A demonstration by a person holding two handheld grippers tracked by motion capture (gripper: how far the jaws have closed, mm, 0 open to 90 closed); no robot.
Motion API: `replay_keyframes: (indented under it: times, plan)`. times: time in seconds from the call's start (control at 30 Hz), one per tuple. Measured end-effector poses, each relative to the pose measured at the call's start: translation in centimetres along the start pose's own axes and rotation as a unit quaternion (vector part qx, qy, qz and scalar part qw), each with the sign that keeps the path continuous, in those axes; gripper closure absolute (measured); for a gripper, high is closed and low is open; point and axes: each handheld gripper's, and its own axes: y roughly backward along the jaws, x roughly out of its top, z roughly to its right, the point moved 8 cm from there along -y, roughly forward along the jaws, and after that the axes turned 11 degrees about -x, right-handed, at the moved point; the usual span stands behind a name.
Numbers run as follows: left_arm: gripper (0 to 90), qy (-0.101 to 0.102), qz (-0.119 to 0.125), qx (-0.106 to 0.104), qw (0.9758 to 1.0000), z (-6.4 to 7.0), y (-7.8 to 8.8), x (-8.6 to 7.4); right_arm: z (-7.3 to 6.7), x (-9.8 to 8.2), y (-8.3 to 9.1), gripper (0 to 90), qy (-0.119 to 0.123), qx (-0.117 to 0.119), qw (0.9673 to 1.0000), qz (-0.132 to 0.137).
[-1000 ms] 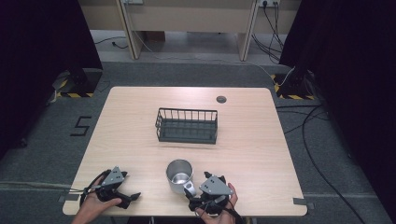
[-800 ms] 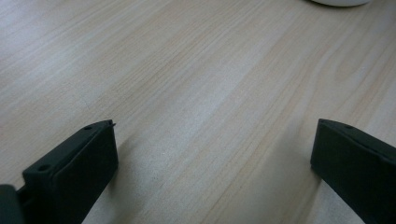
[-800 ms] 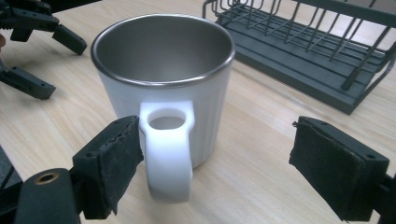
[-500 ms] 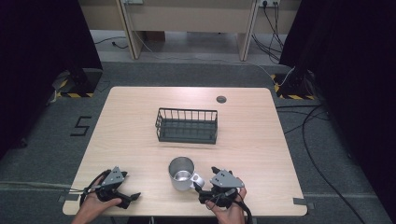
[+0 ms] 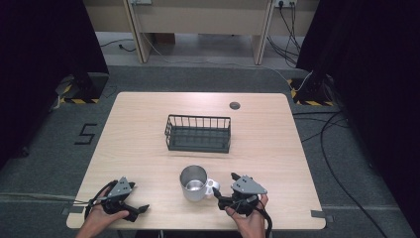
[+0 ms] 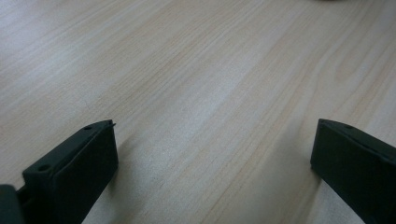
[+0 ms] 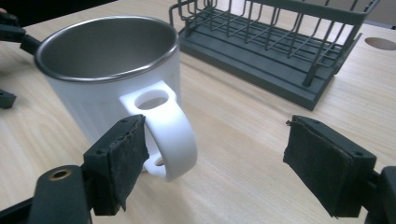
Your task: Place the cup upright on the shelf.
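The tabletop (image 5: 138, 129) carries one wire basket (image 5: 198, 134), standing past the middle with its long axis across the person's view, and one mug (image 5: 193, 183), upright on the near part of the tabletop, between the two hands and well short of the basket. The mug's handle (image 7: 170, 135) sticks out to the person's right, straight toward the right claw (image 5: 220, 196), which is by far the nearer of the two. In the right gripper view the handle's loop stands upright between the jaws, hard against the pad at that view's left, while the other pad is clearly apart from it. These jaws have just been closing on the loop, but they are spread and pinch nothing yet. The coming move probably turns on that gap at the far pad. The left claw (image 5: 138, 210) rests low at the near left, jaws spread wide over bare wood, nothing between them. There are two claws in all, and one small round hole (image 5: 235, 105) near the tabletop's far edge.
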Motion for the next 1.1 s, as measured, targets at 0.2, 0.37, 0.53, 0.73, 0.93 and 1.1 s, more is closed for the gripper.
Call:
replay_keyframes:
  times: [0.2, 0.37, 0.53, 0.73, 0.93, 1.1]
  plan:
    - [0.0, 0.000, 0.000, 0.000, 1.0000, 0.0, 0.0, 0.0, 0.4, 0.2, -0.5, 20.7, -0.002, -0.003, 1.0000, 0.003]
    - [0.0, 0.001, 0.001, 0.000, 1.0000, 0.0, 0.0, 0.0, 0.5, 0.3, -0.7, 20.8, -0.007, 0.004, 1.0000, 0.005]
    - [0.0, 0.001, 0.001, 0.000, 1.0000, 0.0, 0.0, 0.0, -0.4, 1.1, -0.1, 16.6, -0.013, 0.034, 0.9989, 0.029]
    - [0.0, 0.001, 0.001, 0.000, 1.0000, 0.0, 0.0, 0.0, -1.8, 2.2, 0.4, 14.9, -0.013, 0.081, 0.9948, 0.061]
    - [0.0, 0.001, 0.001, 0.000, 1.0000, 0.0, 0.0, 0.0, -2.6, 2.9, 0.0, 14.8, -0.017, 0.105, 0.9912, 0.079]
    - [0.0, 0.001, 0.001, 0.000, 1.0000, 0.0, 0.0, 0.0, -3.5, 3.2, -0.6, 14.9, -0.007, 0.120, 0.9893, 0.083]
